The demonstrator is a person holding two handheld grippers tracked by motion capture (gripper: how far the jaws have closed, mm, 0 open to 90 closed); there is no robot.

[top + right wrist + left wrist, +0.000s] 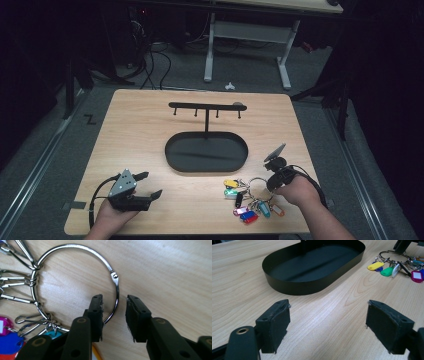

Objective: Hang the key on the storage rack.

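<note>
Resting low at the front left of the table, the left gripper points toward the middle, fingers spread wide with bare wood between them, nothing held. Ahead of it, mid-table, sits a black oval tray with a post rising from it and a crossbar with small hooks on top. Tray is unloaded in the left gripper view.

Right of the tray's front edge lies the key bunch: a big metal ring flat on the table, with coloured tags fanned out to its left and front — yellow, green, white, pink, blue, red, teal, orange. Tags hang on small clips threaded on the ring.

Right gripper sits just right of the ring, held by the person's right hand, pointing down at the table. Its fingers straddle the wire of the ring near its hinge rivet: one finger inside the loop, one outside. Fingers are released, partly apart, a gap showing on both sides of the wire, so not pinching it. Ring lies flat, not lifted.
</note>
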